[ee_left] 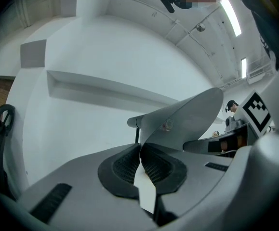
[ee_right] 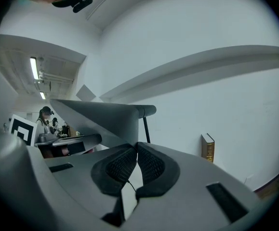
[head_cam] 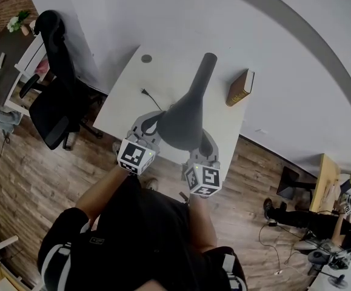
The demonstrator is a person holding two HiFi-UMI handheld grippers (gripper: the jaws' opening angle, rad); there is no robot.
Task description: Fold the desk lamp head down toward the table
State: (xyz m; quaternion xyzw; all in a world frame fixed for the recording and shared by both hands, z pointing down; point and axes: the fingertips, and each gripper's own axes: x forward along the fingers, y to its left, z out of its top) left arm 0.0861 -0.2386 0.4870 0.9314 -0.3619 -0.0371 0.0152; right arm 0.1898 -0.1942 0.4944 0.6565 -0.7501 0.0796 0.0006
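Observation:
The grey cone-shaped lamp head (head_cam: pixel 181 123) hangs over the white table (head_cam: pixel 127 96), its neck (head_cam: pixel 202 71) running away from me. My left gripper (head_cam: pixel 153 125) is at the left of the head's near rim and my right gripper (head_cam: pixel 207 144) at the right. In the left gripper view the lamp head (ee_left: pixel 187 119) runs its thin edge into the tips of the left gripper (ee_left: pixel 140 147), whose jaws are closed on it. In the right gripper view the lamp head (ee_right: pixel 100 119) meets the right gripper (ee_right: pixel 135 146) the same way, above the thin stem (ee_right: pixel 145 129).
A brown book (head_cam: pixel 240 88) stands on the table's right edge, also in the right gripper view (ee_right: pixel 207 147). A black cable (head_cam: pixel 151 97) and a round grommet (head_cam: pixel 146 58) are on the tabletop. A black office chair (head_cam: pixel 57 96) stands left of the table. People sit at desks at far right.

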